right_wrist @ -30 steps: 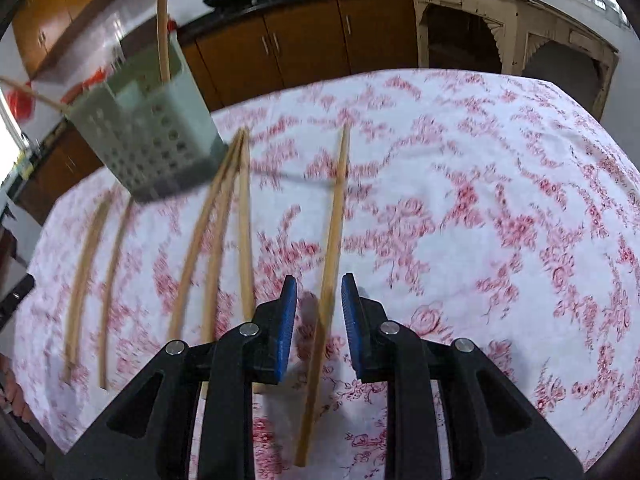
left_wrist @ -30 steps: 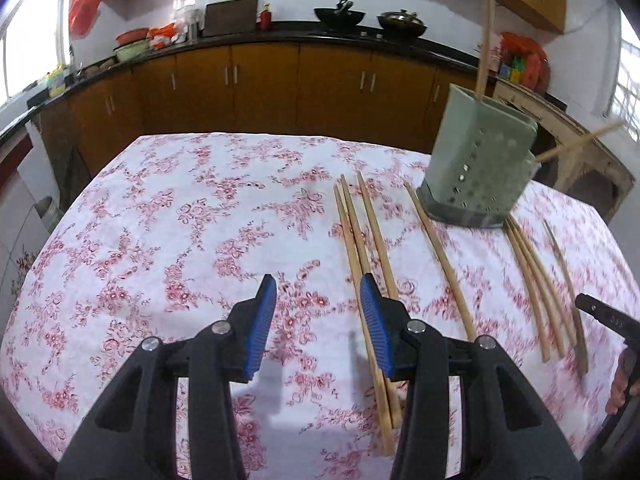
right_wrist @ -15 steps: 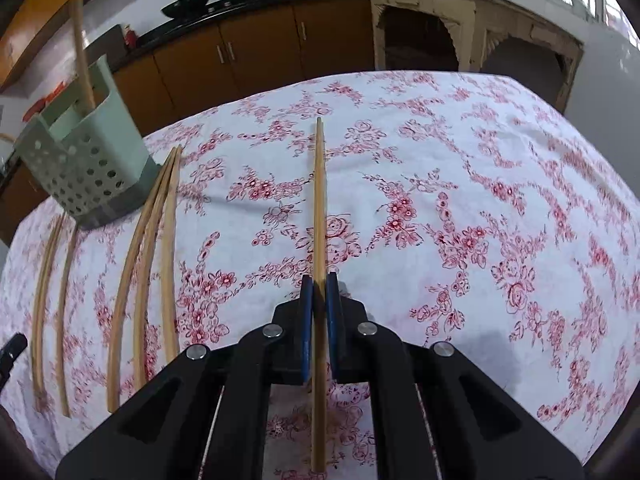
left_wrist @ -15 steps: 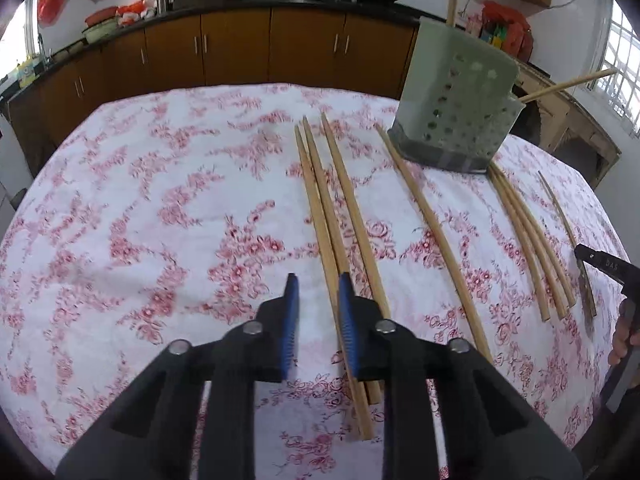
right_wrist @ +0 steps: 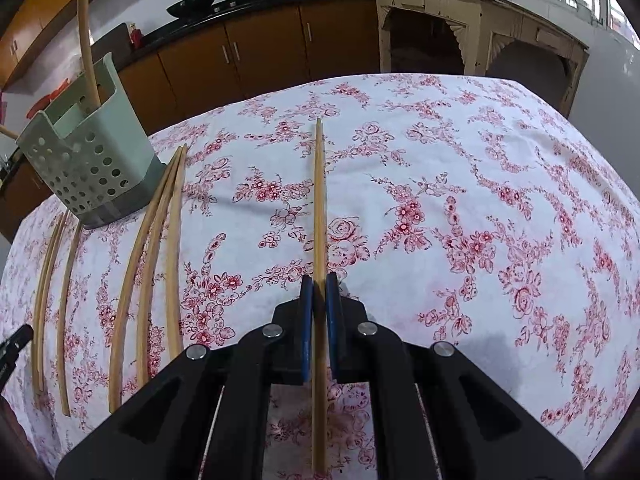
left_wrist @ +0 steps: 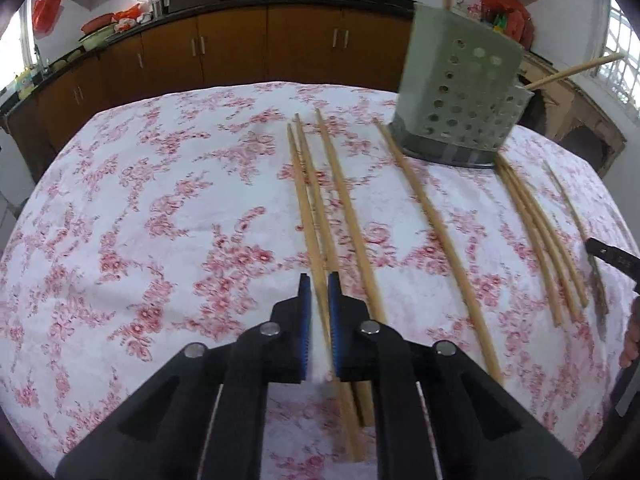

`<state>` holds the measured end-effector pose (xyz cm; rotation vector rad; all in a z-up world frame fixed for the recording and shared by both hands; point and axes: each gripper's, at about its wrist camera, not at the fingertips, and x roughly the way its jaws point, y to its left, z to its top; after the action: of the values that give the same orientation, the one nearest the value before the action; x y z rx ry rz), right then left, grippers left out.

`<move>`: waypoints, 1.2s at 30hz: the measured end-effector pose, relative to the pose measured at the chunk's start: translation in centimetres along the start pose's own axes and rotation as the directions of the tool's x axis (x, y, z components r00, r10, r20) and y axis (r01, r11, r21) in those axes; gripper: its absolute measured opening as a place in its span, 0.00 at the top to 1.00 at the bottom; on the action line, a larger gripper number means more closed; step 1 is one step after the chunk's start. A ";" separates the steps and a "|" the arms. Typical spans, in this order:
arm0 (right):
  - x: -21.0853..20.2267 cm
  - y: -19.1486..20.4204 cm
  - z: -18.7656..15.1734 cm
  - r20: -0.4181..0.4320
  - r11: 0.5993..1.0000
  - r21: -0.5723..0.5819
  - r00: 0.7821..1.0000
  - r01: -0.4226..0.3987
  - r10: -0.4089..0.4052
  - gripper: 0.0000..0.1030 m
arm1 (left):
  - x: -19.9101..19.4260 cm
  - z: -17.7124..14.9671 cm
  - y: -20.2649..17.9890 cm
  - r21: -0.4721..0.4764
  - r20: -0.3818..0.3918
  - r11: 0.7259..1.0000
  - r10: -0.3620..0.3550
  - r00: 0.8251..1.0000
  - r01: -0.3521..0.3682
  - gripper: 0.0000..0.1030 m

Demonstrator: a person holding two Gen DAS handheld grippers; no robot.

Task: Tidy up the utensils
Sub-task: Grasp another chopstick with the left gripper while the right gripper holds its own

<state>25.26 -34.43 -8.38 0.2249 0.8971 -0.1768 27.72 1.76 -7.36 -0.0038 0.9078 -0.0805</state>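
Note:
Several long wooden chopsticks lie on the floral tablecloth (left_wrist: 140, 200). My left gripper (left_wrist: 319, 286) is shut on one chopstick (left_wrist: 306, 200) of a group of three. My right gripper (right_wrist: 319, 284) is shut on a single chopstick (right_wrist: 319, 200) that points straight ahead. A green perforated utensil holder (left_wrist: 460, 92) stands at the far right of the table, with two chopsticks in it. It also shows in the right wrist view (right_wrist: 88, 160) at the far left.
More chopsticks lie beside the holder (left_wrist: 536, 224) and left of my right gripper (right_wrist: 152, 248). Brown cabinets (left_wrist: 240, 44) and a counter with woks run behind the table. The other gripper's tip (left_wrist: 612, 256) shows at the right edge.
Both grippers closed: the left from wide open onto a chopstick in the group of three, the right onto the single chopstick. Both moved forward and lower over the table.

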 end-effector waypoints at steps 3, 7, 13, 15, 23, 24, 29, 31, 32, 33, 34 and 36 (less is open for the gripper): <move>0.5 0.2 0.5 0.006 1.000 -0.005 1.000 0.012 -0.012 0.93 | 0.9 0.9 1.1 -0.018 0.002 0.999 0.036 0.999 -0.036 0.93; 1.4 -0.2 1.6 0.017 1.000 0.017 1.000 0.009 -0.010 0.93 | 2.0 2.4 2.1 -0.022 0.009 0.998 0.065 0.998 -0.065 0.93; 1.1 -0.5 1.1 0.016 0.999 0.015 0.999 -0.033 0.033 0.92 | 1.7 2.2 3.4 -0.026 0.005 1.000 0.012 1.000 -0.012 0.90; 1.0 -0.5 0.9 0.026 1.000 0.004 0.999 -0.031 0.031 0.92 | 1.4 1.7 3.5 -0.004 0.017 1.000 0.007 1.000 -0.007 0.90; 1.0 0.1 0.8 0.041 1.000 -0.025 0.999 -0.004 0.005 0.92 | 1.0 1.0 3.0 0.020 0.025 1.000 0.018 1.000 -0.019 0.89; 1.0 0.1 0.8 0.041 1.000 -0.025 0.999 -0.004 0.005 0.92 | 1.0 1.1 2.9 0.023 0.025 0.999 0.022 0.999 -0.023 0.89; 1.0 0.0 0.7 0.041 1.000 -0.023 0.999 -0.008 0.009 0.92 | 1.1 1.2 2.9 0.021 0.024 1.000 0.020 1.000 -0.020 0.89; 0.9 0.0 0.7 0.041 1.000 -0.021 0.999 -0.010 0.010 0.92 | 1.1 1.2 3.0 0.020 0.024 1.000 0.019 1.000 -0.020 0.89; 0.9 0.0 0.6 0.041 1.000 -0.022 0.999 -0.008 0.009 0.92 | 1.1 1.2 3.0 0.021 0.024 1.000 0.020 1.000 -0.020 0.89; 0.8 -0.1 0.5 0.041 1.000 -0.022 0.999 -0.007 0.008 0.92 | 1.1 1.2 2.9 0.022 0.024 0.999 0.023 0.999 -0.024 0.89; 0.7 -0.1 0.4 0.041 1.000 -0.023 0.999 -0.006 0.007 0.92 | 1.0 1.1 2.9 0.027 0.024 0.999 0.030 0.999 -0.031 0.88; 0.5 -0.1 0.0 0.040 1.000 -0.027 0.999 -0.009 0.010 0.92 | 0.8 0.7 2.6 0.049 0.023 0.998 0.040 0.999 -0.041 0.87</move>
<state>25.52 -34.54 -8.76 0.2001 0.8578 -0.1594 28.91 4.27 -7.63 0.0594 0.8836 -0.0649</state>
